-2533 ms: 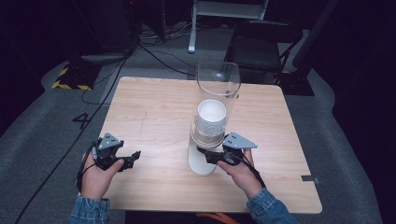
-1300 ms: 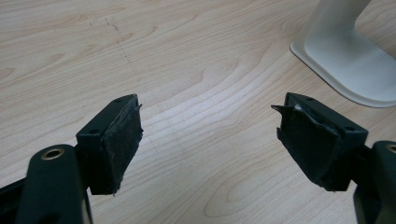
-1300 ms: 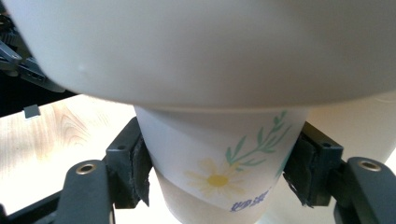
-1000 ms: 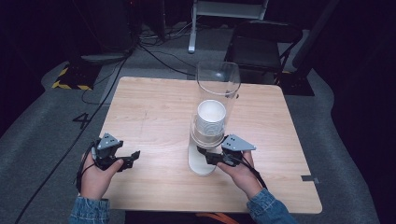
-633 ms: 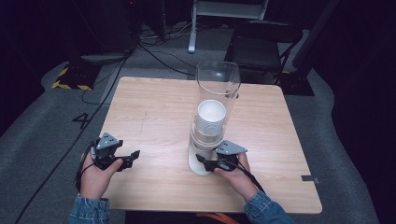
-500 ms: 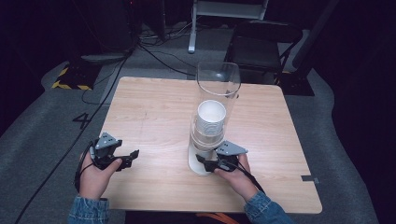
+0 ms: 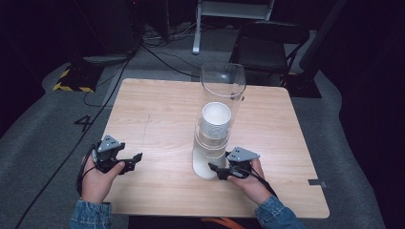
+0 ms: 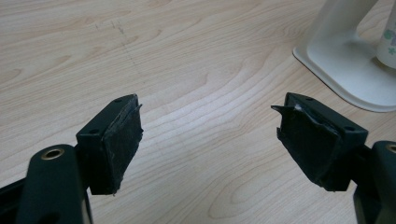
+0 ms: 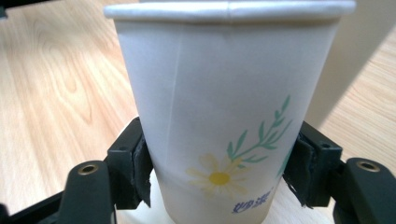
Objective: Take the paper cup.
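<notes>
A clear tube dispenser (image 7: 223, 86) stands upright mid-table on a white base (image 7: 203, 171), with a stack of white paper cups (image 7: 216, 119) inside. The lowest paper cup (image 9: 224, 107), printed with a daisy and green sprig, hangs below the tube. My right gripper (image 7: 217, 171) reaches in at the base from the right. Its pads (image 9: 140, 168) press both sides of that cup, so it is shut on it. My left gripper (image 7: 135, 161) rests near the table's front left, open, with only bare wood between its jaws (image 8: 208, 135).
The wooden table (image 7: 157, 109) is bare to the left of and behind the dispenser. From the left gripper view the white base (image 8: 345, 60) lies ahead to the right. A chair (image 7: 267, 43) and cables (image 7: 157, 52) sit on the floor beyond the far edge.
My right gripper has slid left toward the dispenser base and now sits with its jaws around the lowest cup. The left gripper has stayed put.
</notes>
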`<state>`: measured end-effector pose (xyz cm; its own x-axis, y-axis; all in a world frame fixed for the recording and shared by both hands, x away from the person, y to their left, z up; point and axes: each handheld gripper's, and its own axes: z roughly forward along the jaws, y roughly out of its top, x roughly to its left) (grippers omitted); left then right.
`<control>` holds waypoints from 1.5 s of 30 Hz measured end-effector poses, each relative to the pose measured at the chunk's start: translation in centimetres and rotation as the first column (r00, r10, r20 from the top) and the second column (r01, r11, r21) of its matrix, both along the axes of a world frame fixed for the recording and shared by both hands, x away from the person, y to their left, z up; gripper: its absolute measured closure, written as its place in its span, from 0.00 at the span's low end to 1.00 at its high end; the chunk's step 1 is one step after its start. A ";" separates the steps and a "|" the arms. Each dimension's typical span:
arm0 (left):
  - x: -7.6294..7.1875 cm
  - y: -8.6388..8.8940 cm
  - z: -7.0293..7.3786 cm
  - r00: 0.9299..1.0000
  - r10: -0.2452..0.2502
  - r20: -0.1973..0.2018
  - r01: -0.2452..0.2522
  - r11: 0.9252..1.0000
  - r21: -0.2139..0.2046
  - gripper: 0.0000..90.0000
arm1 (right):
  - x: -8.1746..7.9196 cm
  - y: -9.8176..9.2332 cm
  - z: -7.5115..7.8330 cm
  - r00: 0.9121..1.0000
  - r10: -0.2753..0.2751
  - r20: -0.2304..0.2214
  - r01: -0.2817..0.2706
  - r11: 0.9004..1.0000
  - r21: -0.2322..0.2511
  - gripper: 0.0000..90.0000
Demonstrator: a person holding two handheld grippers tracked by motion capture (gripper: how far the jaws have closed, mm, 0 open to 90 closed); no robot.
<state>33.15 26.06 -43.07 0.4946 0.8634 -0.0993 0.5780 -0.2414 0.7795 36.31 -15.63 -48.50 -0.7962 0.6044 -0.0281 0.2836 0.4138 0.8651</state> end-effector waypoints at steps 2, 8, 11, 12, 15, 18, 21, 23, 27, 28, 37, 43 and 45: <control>0.1 -0.1 0.0 1.000 0.000 0.003 0.000 1.000 -0.001 0.24 | -0.2 -0.5 0.2 1.000 0.005 -0.003 -0.005 1.000 -0.028 0.38; 0.3 -0.1 -0.1 1.000 -0.008 -0.001 0.008 1.000 0.001 0.24 | -1.0 -2.5 0.9 1.000 0.017 -0.004 -0.017 0.997 -0.074 0.38; 0.5 -0.2 -0.1 1.000 -0.008 -0.001 0.008 1.000 0.000 0.24 | -1.3 -3.2 1.4 1.000 0.021 0.002 -0.020 0.997 -0.073 0.38; 0.5 -0.2 -0.1 1.000 -0.007 -0.003 0.007 1.000 -0.001 0.24 | -1.4 -3.5 1.7 1.000 0.020 0.004 -0.020 0.997 -0.076 0.38; 0.5 -0.3 -0.2 1.000 -0.009 -0.008 0.009 1.000 0.001 0.24 | -1.7 -4.7 2.4 1.000 0.022 0.004 -0.022 0.998 -0.054 0.38; 0.5 -0.3 -0.2 1.000 -0.011 -0.009 0.011 1.000 0.004 0.24 | -1.7 -5.6 3.0 1.000 0.006 0.021 -0.005 0.999 -0.033 0.38; 0.5 -0.3 -0.3 1.000 -0.008 -0.010 0.008 1.000 0.002 0.24 | -1.4 -6.3 3.3 0.999 -0.020 0.029 0.020 1.000 -0.001 0.37; 0.4 -0.2 -0.4 1.000 -0.003 -0.013 0.003 1.000 0.002 0.24 | -1.0 -7.0 3.4 0.997 -0.061 0.045 0.060 0.998 0.036 0.37; 0.3 -0.1 -0.6 1.000 0.004 -0.018 -0.004 1.000 0.006 0.24 | 0.2 -8.4 3.4 0.985 -0.165 0.049 0.161 0.983 0.085 0.37; 0.3 0.0 -0.7 1.000 0.006 -0.019 -0.006 1.000 0.007 0.24 | 0.5 -8.8 3.4 0.980 -0.194 0.043 0.189 0.977 0.096 0.37; 0.3 0.1 -1.2 0.999 0.016 -0.038 -0.016 1.000 0.012 0.24 | 3.7 -12.0 2.5 0.917 -0.399 -0.006 0.396 0.909 0.133 0.36; 0.3 0.2 -1.4 0.999 0.019 -0.042 -0.018 1.000 0.014 0.24 | 5.0 -13.4 1.6 0.881 -0.473 -0.011 0.472 0.875 0.110 0.36; 0.4 0.1 -1.4 0.999 0.013 -0.045 -0.012 1.000 0.013 0.24 | 5.5 -13.9 1.3 0.877 -0.481 -0.012 0.480 0.873 0.088 0.36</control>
